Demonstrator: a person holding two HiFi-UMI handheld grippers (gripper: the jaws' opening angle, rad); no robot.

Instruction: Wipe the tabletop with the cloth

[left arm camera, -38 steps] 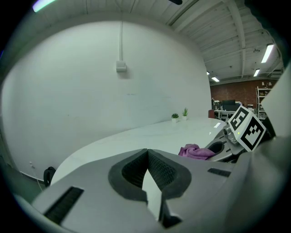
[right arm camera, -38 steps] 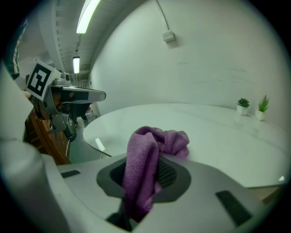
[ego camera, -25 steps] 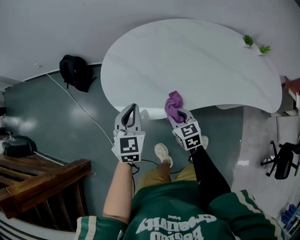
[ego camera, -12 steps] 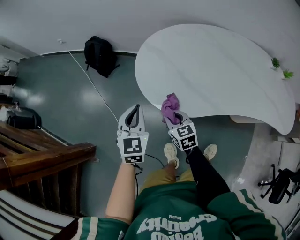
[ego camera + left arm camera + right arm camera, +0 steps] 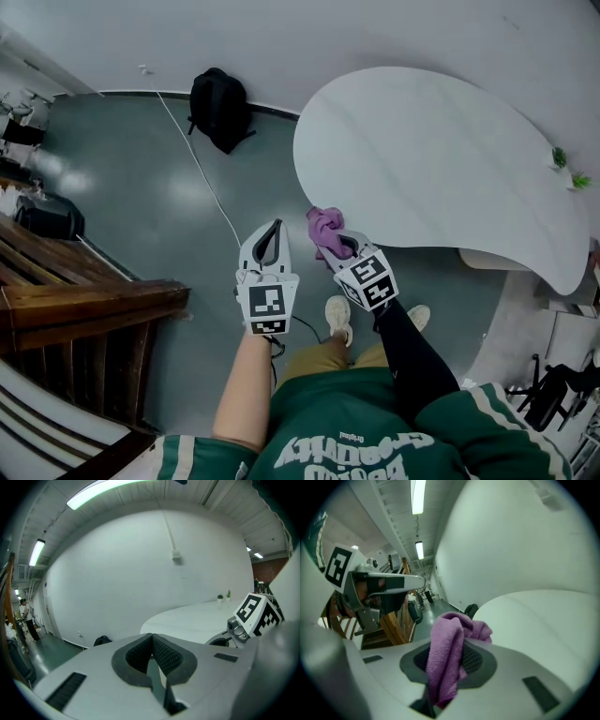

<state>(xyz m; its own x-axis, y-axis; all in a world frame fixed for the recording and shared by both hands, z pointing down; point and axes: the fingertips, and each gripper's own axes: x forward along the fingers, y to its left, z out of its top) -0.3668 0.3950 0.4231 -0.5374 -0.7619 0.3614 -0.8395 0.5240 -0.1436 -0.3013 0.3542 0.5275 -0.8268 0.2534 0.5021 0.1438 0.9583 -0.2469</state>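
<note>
A purple cloth [image 5: 324, 228] is bunched between the jaws of my right gripper [image 5: 339, 246], which is shut on it and held in the air just off the near left rim of the white kidney-shaped table [image 5: 441, 159]. In the right gripper view the purple cloth [image 5: 449, 656] drapes over the jaws, with the white table [image 5: 539, 616] ahead to the right. My left gripper [image 5: 268, 244] hangs over the floor to the left of the table, jaws closed with nothing in them. From the left gripper view, the white table [image 5: 187, 620] lies ahead to the right.
Two small potted plants [image 5: 569, 169] stand at the table's far right end. A black backpack [image 5: 220, 108] and a white cable [image 5: 202, 178] lie on the grey floor to the left. Wooden stairs [image 5: 66, 300] are at the far left. An office chair [image 5: 562, 384] stands at lower right.
The view has swung so the table sits further right and away. Both grippers have come off the table's near edge and now hang over the floor at its left end; the cloth stays gripped.
</note>
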